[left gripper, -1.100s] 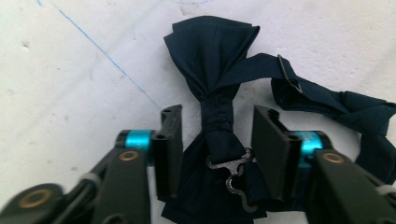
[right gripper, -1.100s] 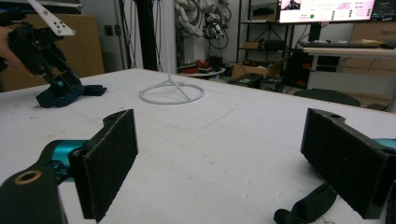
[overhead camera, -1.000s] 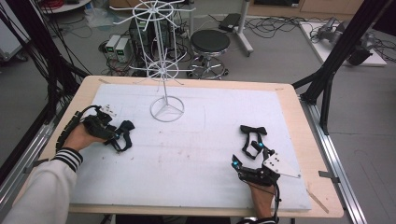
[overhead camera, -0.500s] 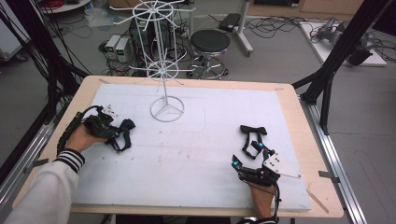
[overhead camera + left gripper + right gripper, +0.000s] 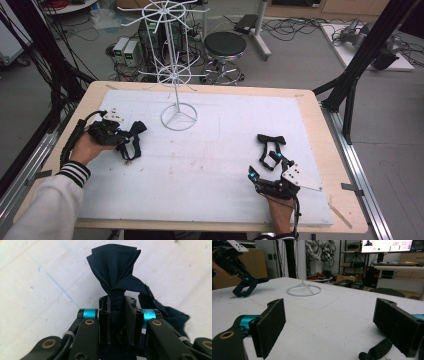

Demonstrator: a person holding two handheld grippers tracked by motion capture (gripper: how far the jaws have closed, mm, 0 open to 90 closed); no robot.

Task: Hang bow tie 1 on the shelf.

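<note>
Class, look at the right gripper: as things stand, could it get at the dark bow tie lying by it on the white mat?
Probably yes: the right gripper is open, and the bow tie lies just ahead, nothing between.

Grey floor [image 5: 300, 65], black stool [image 5: 225, 44]

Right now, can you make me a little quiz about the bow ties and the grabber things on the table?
1. True or false: the left gripper is shut on a dark bow tie.
2. How do the right gripper's jaws stand? A) wide open, nothing between the pads B) clamped on the white wire stand C) clamped on a stool
3. Fill in: the second bow tie lies on the white table cover just in front of the ____ gripper.

Key: 1 true: the pads pinch the bow tie's knot. 2 A. 3 right; the white wire stand stands apart, at the far side of the cover.
</note>
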